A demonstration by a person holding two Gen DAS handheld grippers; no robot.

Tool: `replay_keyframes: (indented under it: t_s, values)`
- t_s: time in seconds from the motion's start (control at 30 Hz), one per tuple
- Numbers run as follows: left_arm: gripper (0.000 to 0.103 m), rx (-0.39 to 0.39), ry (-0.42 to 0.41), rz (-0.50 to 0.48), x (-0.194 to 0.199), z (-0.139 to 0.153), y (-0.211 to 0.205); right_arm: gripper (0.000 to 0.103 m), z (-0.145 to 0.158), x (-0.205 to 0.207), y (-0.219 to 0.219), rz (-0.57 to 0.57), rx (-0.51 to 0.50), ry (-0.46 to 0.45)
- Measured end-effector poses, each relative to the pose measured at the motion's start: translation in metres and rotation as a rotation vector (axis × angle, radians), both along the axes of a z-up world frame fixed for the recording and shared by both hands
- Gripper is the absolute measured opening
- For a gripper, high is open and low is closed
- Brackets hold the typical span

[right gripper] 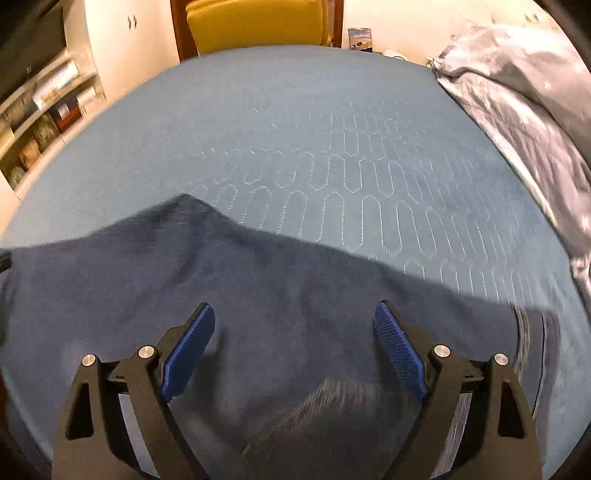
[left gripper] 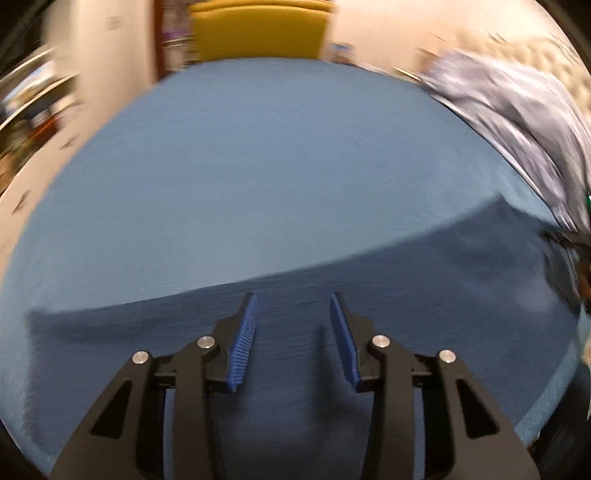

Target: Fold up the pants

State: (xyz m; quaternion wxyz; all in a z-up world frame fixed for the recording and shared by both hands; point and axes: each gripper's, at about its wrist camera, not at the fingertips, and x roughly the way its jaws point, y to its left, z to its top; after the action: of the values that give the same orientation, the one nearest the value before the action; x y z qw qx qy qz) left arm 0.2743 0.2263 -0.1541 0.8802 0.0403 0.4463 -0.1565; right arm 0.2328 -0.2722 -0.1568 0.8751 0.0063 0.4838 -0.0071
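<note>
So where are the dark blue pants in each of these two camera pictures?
Left wrist: pants span the lower half, under the open left gripper.
Right wrist: pants fill the lower half, under the open right gripper.
Shared landmark: yellow chair, top centre.

Bed: blue quilted mattress cover [right gripper: 332, 122] with stitched oblong pattern.
Far end: mustard-yellow upholstered panel [right gripper: 258, 26], dark wood frame beside it.
Left: pale shelving [right gripper: 44, 110] holding boxes and books.
Right: rumpled grey-blue duvet [right gripper: 524, 103].
Walls: cream, warm light.
</note>
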Motion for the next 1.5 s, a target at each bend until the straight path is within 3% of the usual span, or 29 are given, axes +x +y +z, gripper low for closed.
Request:
replay_keyframes:
  t_s: [0.1,0.2,0.3,0.5,0.6,0.7,0.77,0.83,0.87,0.93,0.97,1.03,1.07,1.17,1.3,1.33,1.4,1.5]
  values:
    - [0.04,0.001,0.017,-0.102,0.013,-0.016,-0.048,0.083,-0.018,0.014,-0.009,-0.038,-0.048,0.024]
    - [0.04,0.055,0.019,-0.101,0.024,-0.024,-0.087,0.083,-0.019,0.018,-0.004,-0.039,-0.093,0.018]
    - [0.042,-0.034,0.011,-0.206,0.031,-0.008,-0.115,0.083,-0.018,0.016,-0.002,-0.065,-0.107,0.025]
    - [0.043,0.149,0.003,-0.36,0.039,-0.024,-0.174,0.087,-0.022,0.015,-0.002,-0.098,-0.111,0.011]
    - [0.041,0.169,-0.012,-0.274,0.056,-0.029,-0.168,0.087,-0.021,0.012,0.002,-0.116,-0.15,-0.001]
    - [0.036,0.1,-0.029,-0.256,0.053,-0.014,-0.17,0.087,-0.021,0.005,0.001,-0.136,-0.137,-0.012]
    - [0.036,0.035,-0.044,-0.334,0.039,-0.004,-0.195,0.086,-0.02,0.002,0.002,-0.128,-0.139,-0.028]
    - [0.038,0.039,-0.038,-0.4,0.03,-0.008,-0.216,0.085,-0.011,-0.007,0.0,-0.132,-0.103,-0.05]
    - [0.04,0.08,-0.024,-0.418,0.03,-0.018,-0.234,0.085,-0.004,-0.014,-0.004,-0.138,-0.078,-0.067]
    - [0.043,0.147,-0.002,-0.385,0.037,-0.035,-0.239,0.085,0.015,-0.038,-0.015,-0.144,-0.044,-0.11]
    - [0.044,0.106,-0.004,-0.342,0.041,-0.034,-0.235,0.085,0.024,-0.056,-0.024,-0.147,-0.048,-0.124]
    - [0.043,0.153,-0.046,-0.16,0.046,-0.025,-0.215,0.085,0.038,-0.09,-0.046,-0.175,-0.069,-0.141]
    - [0.043,0.125,-0.069,-0.115,0.039,-0.014,-0.199,0.085,0.041,-0.105,-0.057,-0.196,-0.066,-0.145]
    - [0.045,-0.057,-0.063,-0.06,-0.003,0.009,-0.16,0.082,0.044,-0.161,-0.102,-0.305,-0.023,-0.133]
    - [0.045,-0.164,-0.056,-0.054,-0.086,0.008,-0.141,0.08,0.03,-0.205,-0.144,-0.412,-0.007,-0.115]
    - [0.045,-0.193,-0.041,-0.058,-0.102,0.006,-0.138,0.074,0.02,-0.208,-0.155,-0.432,0.012,-0.084]
    - [0.045,-0.172,-0.012,-0.053,-0.129,-0.012,-0.142,0.068,0.002,-0.207,-0.159,-0.45,-0.022,-0.018]
    - [0.044,-0.051,0.03,0.014,-0.153,-0.039,-0.143,0.067,-0.021,-0.215,-0.158,-0.425,-0.048,0.028]
